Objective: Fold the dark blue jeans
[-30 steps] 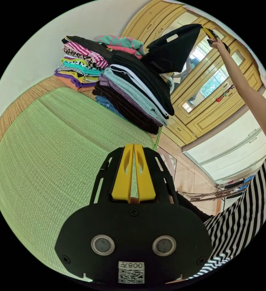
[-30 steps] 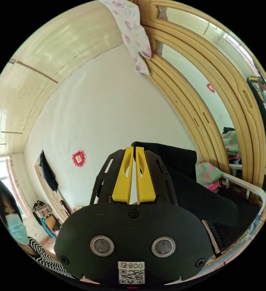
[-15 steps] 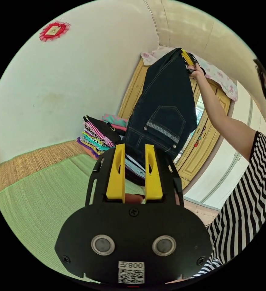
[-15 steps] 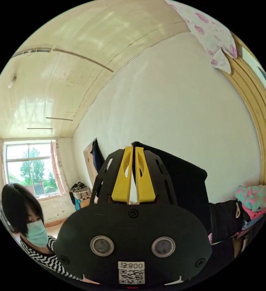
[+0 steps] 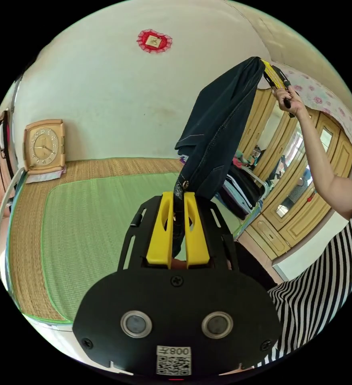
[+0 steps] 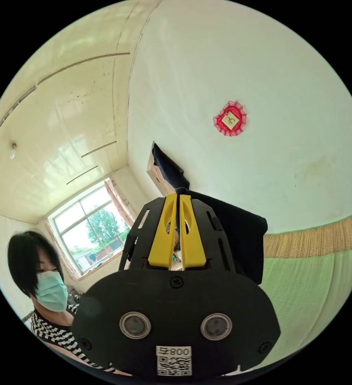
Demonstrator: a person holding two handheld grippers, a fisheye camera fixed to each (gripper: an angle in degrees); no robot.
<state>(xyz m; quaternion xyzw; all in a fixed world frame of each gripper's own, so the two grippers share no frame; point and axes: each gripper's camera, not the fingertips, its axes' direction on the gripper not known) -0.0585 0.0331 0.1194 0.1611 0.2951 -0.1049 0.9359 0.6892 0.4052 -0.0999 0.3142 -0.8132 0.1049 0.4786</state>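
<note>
The dark blue jeans (image 5: 220, 128) hang in the air between both grippers, above the green mat (image 5: 95, 224). My left gripper (image 5: 178, 197) is shut on the lower end, where a metal button shows at the jaw tips. The right gripper (image 5: 273, 76), held high in a raised hand, clamps the upper end. In the right gripper view, my right gripper (image 6: 178, 198) is shut on a dark fold of the jeans (image 6: 240, 232), which droops to the right of the jaws.
A woven straw mat (image 5: 27, 224) borders the green mat on the bed. A clock (image 5: 43, 146) leans on the wall. Folded clothes (image 5: 240, 188) are stacked near the yellow wardrobe (image 5: 300, 188). A person in a striped top (image 5: 324, 272) stands at right; a window (image 6: 87, 228) is behind.
My left gripper, open half a second ago, has closed on the lower end of the jeans. Both views have swung around toward the wall with the clock and red ornament.
</note>
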